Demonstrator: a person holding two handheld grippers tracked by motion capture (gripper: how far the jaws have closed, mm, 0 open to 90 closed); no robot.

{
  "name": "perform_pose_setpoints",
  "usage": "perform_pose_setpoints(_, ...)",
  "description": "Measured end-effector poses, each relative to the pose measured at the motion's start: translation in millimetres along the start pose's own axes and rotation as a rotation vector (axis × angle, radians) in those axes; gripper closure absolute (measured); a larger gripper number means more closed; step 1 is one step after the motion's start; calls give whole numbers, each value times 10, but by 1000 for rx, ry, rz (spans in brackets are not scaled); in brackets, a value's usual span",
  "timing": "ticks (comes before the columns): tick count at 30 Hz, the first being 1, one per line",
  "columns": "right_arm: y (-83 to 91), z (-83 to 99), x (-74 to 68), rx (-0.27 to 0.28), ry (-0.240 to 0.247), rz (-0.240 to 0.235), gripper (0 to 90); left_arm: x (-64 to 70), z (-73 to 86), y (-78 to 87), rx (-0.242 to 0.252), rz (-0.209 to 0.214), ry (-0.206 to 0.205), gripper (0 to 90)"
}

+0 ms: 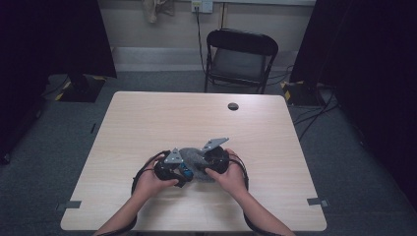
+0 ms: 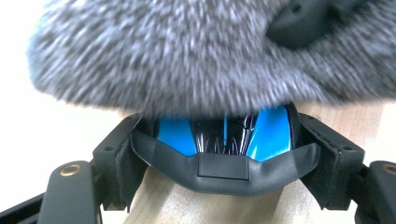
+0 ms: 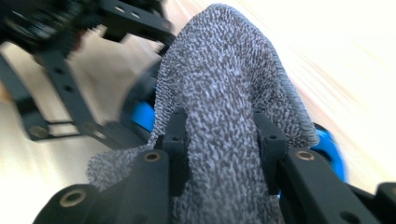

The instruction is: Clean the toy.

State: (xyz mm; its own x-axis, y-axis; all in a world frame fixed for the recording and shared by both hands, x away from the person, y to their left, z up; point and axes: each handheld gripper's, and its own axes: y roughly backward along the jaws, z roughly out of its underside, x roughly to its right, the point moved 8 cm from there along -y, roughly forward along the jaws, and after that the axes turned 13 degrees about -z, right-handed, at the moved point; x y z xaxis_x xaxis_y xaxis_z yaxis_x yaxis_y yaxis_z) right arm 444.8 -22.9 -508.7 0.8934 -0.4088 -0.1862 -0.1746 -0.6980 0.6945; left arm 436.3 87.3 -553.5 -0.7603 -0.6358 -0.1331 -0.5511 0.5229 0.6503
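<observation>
A grey fuzzy cloth (image 1: 193,156) lies over a blue and black object (image 1: 184,170) near the table's front middle. My left gripper (image 1: 180,172) comes in from the left and my right gripper (image 1: 201,164) from the right. In the left gripper view the left gripper (image 2: 222,156) is shut on the blue and black object (image 2: 271,130), its pads (image 2: 122,163) against both sides, with the cloth (image 2: 177,56) draped above. In the right gripper view the right gripper (image 3: 223,140) pinches a fold of the cloth (image 3: 219,70); blue (image 3: 329,144) peeks out beneath it.
The wooden table (image 1: 162,118) has a black round grommet (image 1: 233,106) at the far middle and tape marks (image 1: 317,201) near the front corners. A black folding chair (image 1: 241,54) stands behind the table, and cables run across the floor at right.
</observation>
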Motion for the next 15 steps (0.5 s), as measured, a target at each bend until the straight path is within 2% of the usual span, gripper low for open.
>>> perform_pose_setpoints(4,80,95,157,5,-41,22,648,-1,0,0,0,0,0,244)
perform_pose_setpoints(11,146,190,297,19,-83,41,648,2,-1,0,1,0,1,244)
perform_pose_setpoints(15,209,246,407,39,-125,48,647,2,-1,0,1,0,2,245)
